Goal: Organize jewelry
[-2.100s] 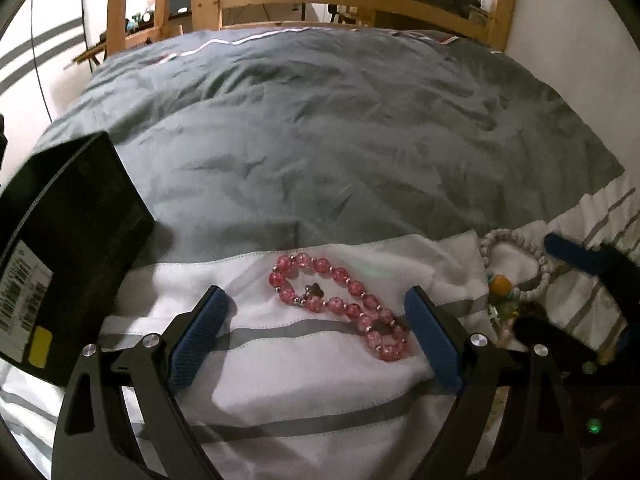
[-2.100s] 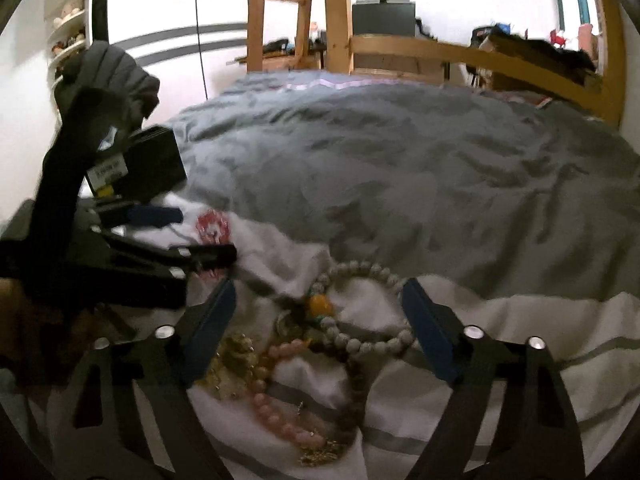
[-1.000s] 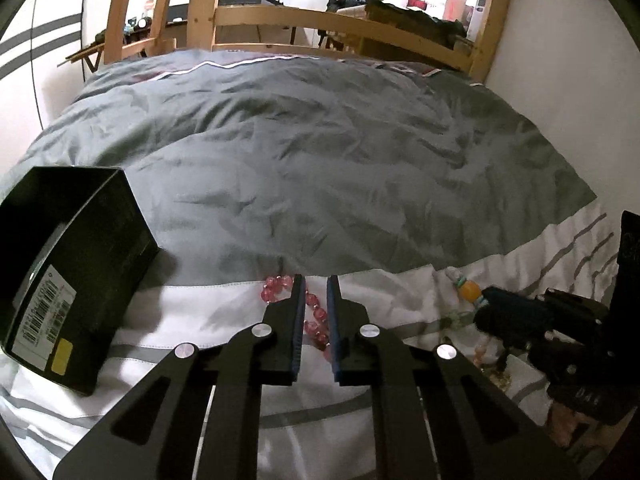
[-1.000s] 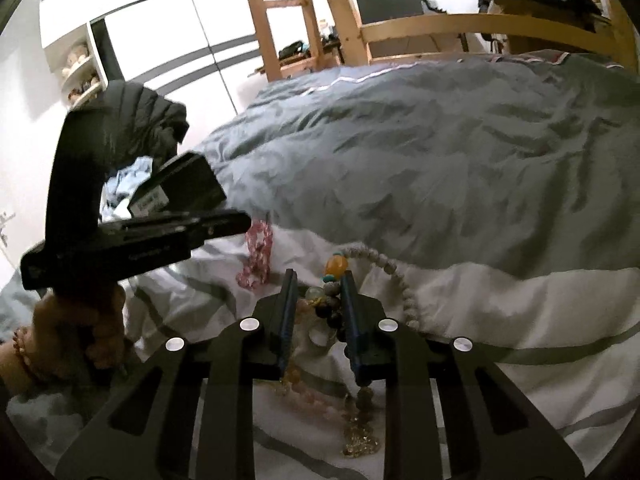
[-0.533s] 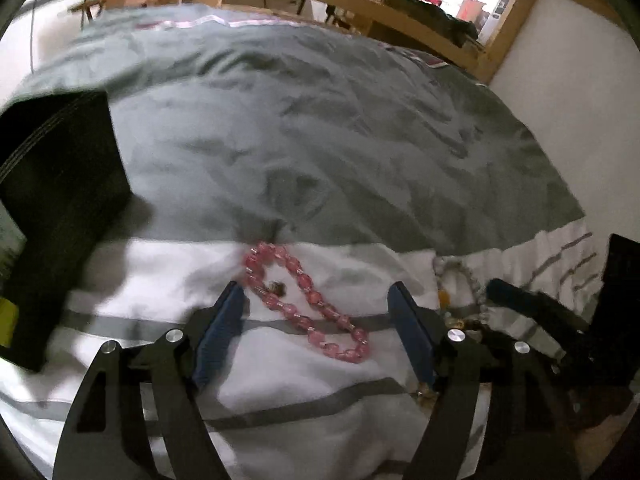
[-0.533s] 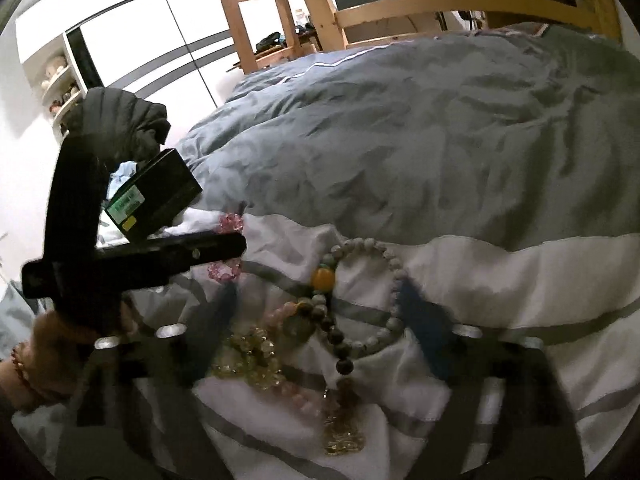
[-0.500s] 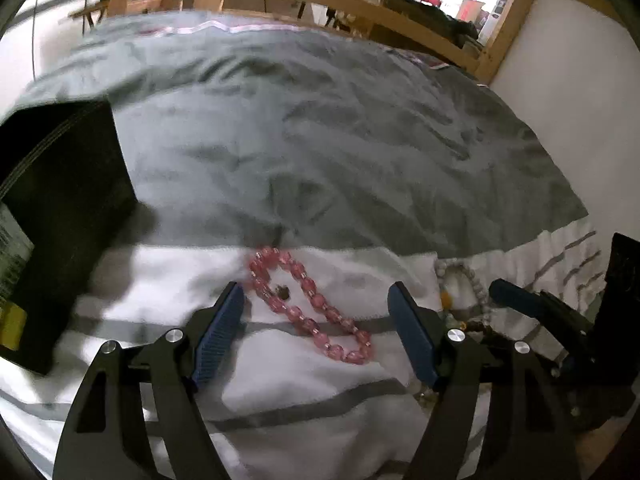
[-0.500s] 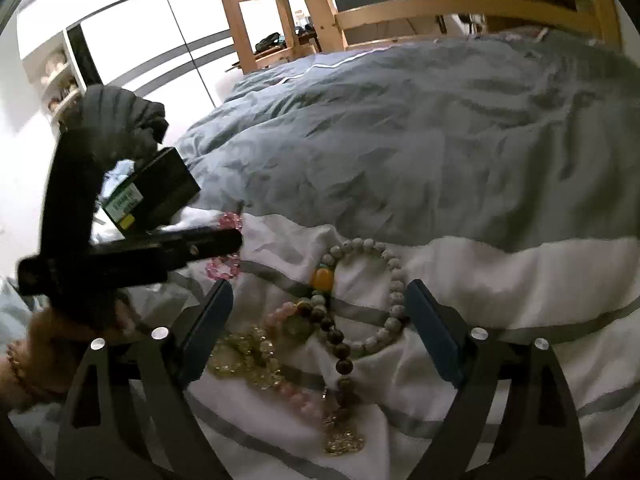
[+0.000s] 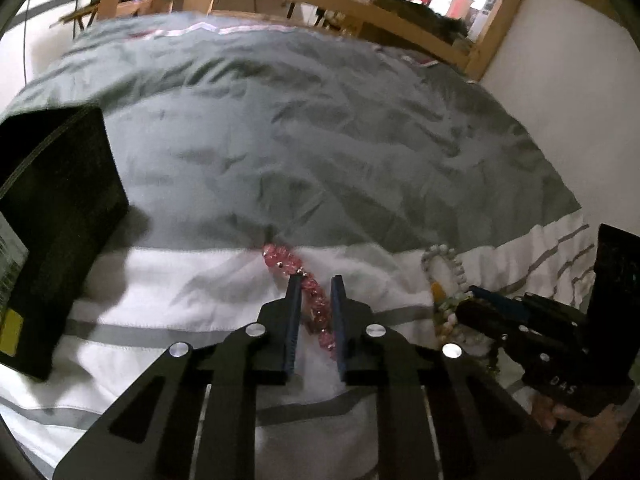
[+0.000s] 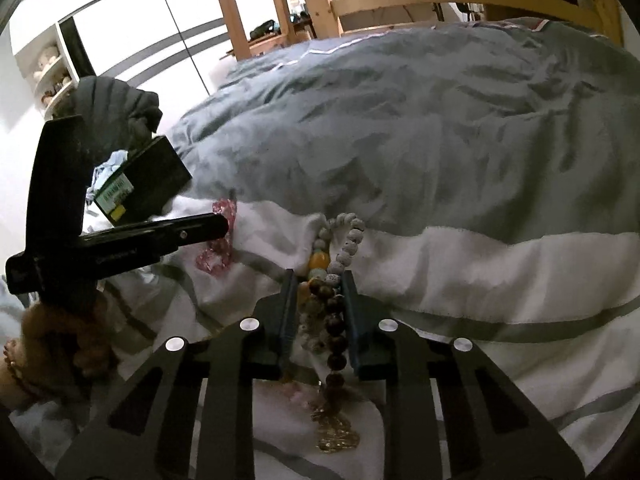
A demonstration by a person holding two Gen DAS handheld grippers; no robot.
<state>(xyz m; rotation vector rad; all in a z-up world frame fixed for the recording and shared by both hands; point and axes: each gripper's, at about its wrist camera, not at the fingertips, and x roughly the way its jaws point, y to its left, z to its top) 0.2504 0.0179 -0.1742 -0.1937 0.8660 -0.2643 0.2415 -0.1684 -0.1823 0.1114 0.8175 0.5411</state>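
We see the left gripper (image 9: 316, 286) with its two blue-padded jaws drawn close together around the pink bracelet of glassy round beads (image 9: 304, 280). The jaws have just been closing, and the strand now lies squeezed between the pads as a narrow line; its far end sticks out ahead of the fingertips, at the border between the grey duvet (image 9: 320, 140) and the white sheet with grey stripes (image 9: 180, 292). To the left of this gripper stands a black rectangular box with a label (image 9: 52, 220).

The right gripper (image 10: 319, 280) also has just been closing, and we see it clamped on a bunch of beaded bracelets (image 10: 326, 300): a white one, a dark brown one and one with an amber bead. The white loop reaches out ahead of its fingertips, and a golden ornament (image 10: 336, 432) lies on the sheet behind them, under the gripper body. In the right wrist view, the left gripper is to the left of the right one, held by a person's hand (image 10: 60, 340), with the pink beads at its tip.
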